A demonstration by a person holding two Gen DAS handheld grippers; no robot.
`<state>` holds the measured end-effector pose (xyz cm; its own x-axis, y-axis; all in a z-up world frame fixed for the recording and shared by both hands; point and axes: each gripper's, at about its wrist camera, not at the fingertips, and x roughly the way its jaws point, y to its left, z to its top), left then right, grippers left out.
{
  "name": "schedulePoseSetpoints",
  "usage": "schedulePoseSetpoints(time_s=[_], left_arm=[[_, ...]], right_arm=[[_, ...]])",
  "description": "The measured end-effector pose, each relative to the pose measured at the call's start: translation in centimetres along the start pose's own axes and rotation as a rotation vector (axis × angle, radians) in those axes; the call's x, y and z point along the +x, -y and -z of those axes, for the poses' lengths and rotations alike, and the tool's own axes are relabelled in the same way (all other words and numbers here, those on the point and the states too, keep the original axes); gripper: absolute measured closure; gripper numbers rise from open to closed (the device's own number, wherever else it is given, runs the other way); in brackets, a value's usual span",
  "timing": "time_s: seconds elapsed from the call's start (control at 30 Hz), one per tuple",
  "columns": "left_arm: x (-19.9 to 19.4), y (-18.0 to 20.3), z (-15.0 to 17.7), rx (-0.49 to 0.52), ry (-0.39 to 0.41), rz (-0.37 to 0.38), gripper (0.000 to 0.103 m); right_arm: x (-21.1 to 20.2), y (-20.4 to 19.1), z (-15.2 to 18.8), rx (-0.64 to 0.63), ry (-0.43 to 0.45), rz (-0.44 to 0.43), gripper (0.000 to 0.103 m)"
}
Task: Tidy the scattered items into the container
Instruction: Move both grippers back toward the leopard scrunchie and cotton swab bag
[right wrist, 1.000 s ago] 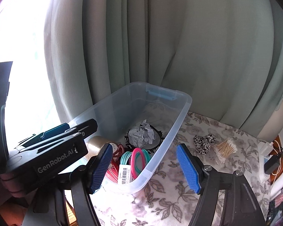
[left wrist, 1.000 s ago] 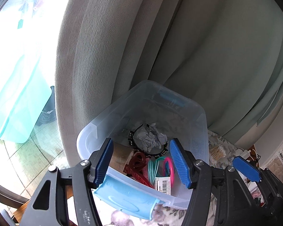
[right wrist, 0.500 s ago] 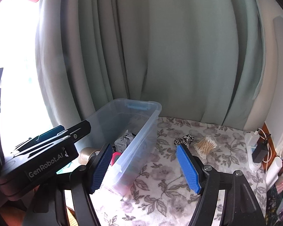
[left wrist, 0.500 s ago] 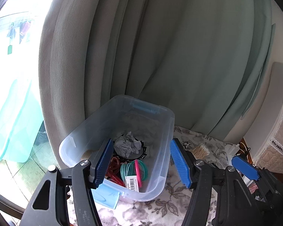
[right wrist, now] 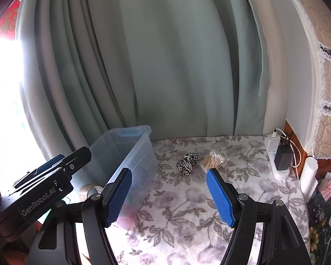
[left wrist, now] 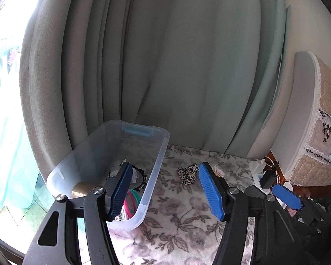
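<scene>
A clear plastic container [left wrist: 158, 154] [right wrist: 141, 152] stands on the left of the floral cloth. It holds a tape roll [left wrist: 83, 187], crumpled paper, a black hair tie and coloured bands [left wrist: 132, 201]. A leopard-print scrunchie [left wrist: 187, 173] [right wrist: 187, 162] and a bundle of cotton swabs [right wrist: 214, 160] [left wrist: 217, 171] lie on the cloth right of the container. My left gripper [left wrist: 167, 191] is open and empty, back from the container's near corner. My right gripper [right wrist: 168, 196] is open and empty, in front of the scrunchie and swabs.
Green curtains [right wrist: 176, 66] hang behind the table. A power strip with chargers [right wrist: 280, 156] and a white cylinder [right wrist: 309, 178] stand at the right edge. A padded headboard [right wrist: 320, 88] rises at the right. A window lies to the left.
Both grippers have drawn back and swung right, away from over the container. The scrunchie and swabs now lie nearer the middle of both views. Both stay open and empty.
</scene>
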<state>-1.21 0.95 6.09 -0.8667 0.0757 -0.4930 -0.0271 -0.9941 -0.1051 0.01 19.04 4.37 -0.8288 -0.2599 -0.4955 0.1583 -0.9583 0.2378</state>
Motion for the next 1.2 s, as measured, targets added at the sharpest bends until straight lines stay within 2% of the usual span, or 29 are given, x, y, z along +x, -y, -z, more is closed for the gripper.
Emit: schedulePoseSetpoints(time_s=[0.3, 0.63, 1.2], left_arm=[[1.4, 2.8, 0.5, 0.049, -0.016, 0.004, 0.039], [5.1, 5.0, 2.2, 0.108, -0.105, 0.023, 0.039], [11.1, 6.0, 4.9, 0.142, -0.239, 0.072, 0.039]], right_arm=[[0.6, 4.2, 0.6, 0.077, -0.014, 0.052, 0.029], [3.6, 8.4, 2.2, 0.163, -0.088, 0.098, 0.029], [8.5, 11.1, 4.6, 0.204, -0.206, 0.140, 0.029]])
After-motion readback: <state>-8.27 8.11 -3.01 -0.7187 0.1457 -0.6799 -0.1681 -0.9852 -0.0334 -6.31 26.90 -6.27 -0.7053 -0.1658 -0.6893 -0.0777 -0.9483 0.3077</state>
